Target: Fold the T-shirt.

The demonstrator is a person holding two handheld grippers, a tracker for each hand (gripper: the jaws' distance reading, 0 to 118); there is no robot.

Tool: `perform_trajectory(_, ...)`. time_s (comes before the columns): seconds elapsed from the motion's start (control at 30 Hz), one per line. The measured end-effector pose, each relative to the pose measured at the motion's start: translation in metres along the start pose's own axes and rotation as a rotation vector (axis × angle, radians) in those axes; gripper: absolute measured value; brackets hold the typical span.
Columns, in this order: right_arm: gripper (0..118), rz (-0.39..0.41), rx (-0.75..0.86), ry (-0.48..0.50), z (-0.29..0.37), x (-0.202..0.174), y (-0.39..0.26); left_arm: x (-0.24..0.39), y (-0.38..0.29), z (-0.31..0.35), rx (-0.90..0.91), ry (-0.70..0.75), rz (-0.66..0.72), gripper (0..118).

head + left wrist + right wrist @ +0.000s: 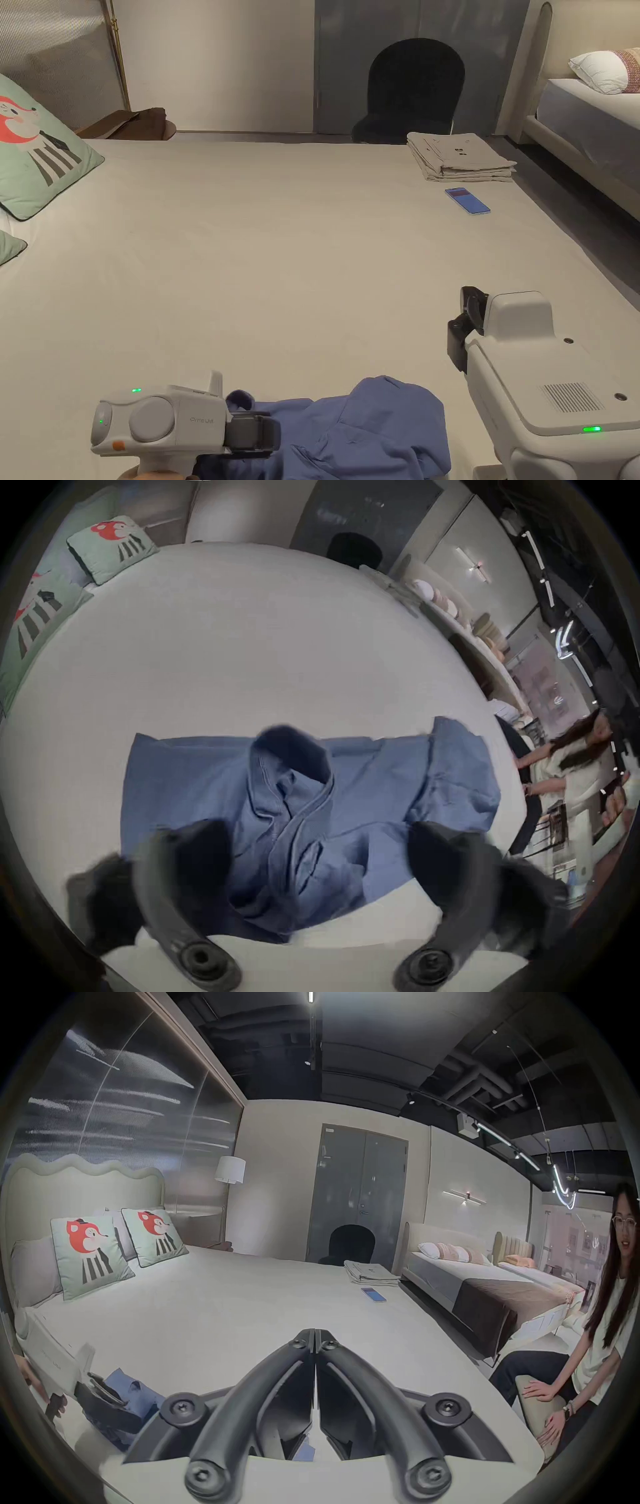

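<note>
Your left gripper has its fingers spread wide apart, one on each side of the crumpled collar of the blue T-shirt; neither finger presses the cloth. In the head view that gripper sits low at the near edge of the bed, pointing right over the bunched shirt. Your right gripper has its fingers brought together, tips meeting with nothing between them. It hangs above the bed to the right of the shirt, apart from it, and in the head view its body points away from you toward the far side of the mattress.

The T-shirt lies on the near part of the bed, its upper part spread flat with the sleeves out to the sides, its middle gathered in folds around the neckline.

Farther out, a phone lies face up on the bed, just in front of a folded stack of beige cloth. Cushions with a fox print rest at the left. A dark chair stands beyond the far edge. In the right gripper view, a person sits at the right side of the bed.
</note>
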State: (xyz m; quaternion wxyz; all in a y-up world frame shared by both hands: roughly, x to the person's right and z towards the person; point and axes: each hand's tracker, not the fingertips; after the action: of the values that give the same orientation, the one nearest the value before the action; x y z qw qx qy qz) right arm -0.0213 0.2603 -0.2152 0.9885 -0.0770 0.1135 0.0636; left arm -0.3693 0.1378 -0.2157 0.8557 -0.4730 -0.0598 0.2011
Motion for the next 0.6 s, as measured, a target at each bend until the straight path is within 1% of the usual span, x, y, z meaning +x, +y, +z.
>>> perform_trajectory(0.03, 0, -0.003, -0.002, 0.001, 0.0, 0.0, -0.001, 0.0, 0.001, 0.009, 0.036, -0.027, 0.026, 111)
perform_trajectory(0.07, 0, -0.005, -0.005, 0.003, 0.0, 0.0, -0.001, 0.004, 0.002, 0.016, 0.073, -0.029, 0.03, 109)
perform_trajectory(0.13, 0, -0.008, -0.011, 0.002, -0.001, 0.0, -0.002, 0.003, 0.005, 0.033, 0.14, -0.05, 0.031, 109)
perform_trajectory(0.17, 0, -0.011, -0.014, 0.004, -0.001, 0.0, -0.003, 0.002, 0.004, 0.041, 0.198, -0.018, 0.013, 109)
perform_trajectory(0.23, 0, -0.012, -0.016, 0.007, -0.002, -0.002, -0.004, 0.001, -0.004, 0.059, 0.336, 0.101, -0.037, 109)
perform_trajectory(0.3, 0, -0.008, -0.018, 0.015, -0.002, -0.004, -0.003, -0.001, -0.013, 0.07, 0.454, 0.235, -0.084, 106)
perform_trajectory(0.33, 0, -0.005, -0.018, 0.019, -0.002, -0.005, -0.003, -0.002, -0.019, 0.074, 0.507, 0.282, -0.106, 100)
perform_trajectory(0.37, 0, -0.004, -0.018, 0.021, -0.002, -0.006, -0.003, -0.004, -0.023, 0.077, 0.537, 0.334, -0.135, 87)
perform_trajectory(0.4, 0, -0.003, -0.017, 0.024, -0.002, -0.007, -0.004, -0.006, -0.027, 0.077, 0.547, 0.39, -0.156, 59)
perform_trajectory(0.43, 0, -0.004, -0.017, 0.026, -0.002, -0.008, -0.004, -0.008, -0.03, 0.075, 0.536, 0.43, -0.179, 27)
perform_trajectory(0.47, 0, -0.006, -0.018, 0.029, -0.002, -0.008, -0.004, -0.012, -0.033, 0.072, 0.53, 0.444, -0.186, 0)
perform_trajectory(0.6, 0, -0.017, -0.019, 0.038, -0.001, -0.01, -0.004, -0.027, -0.044, 0.051, 0.415, 0.378, -0.157, 0)
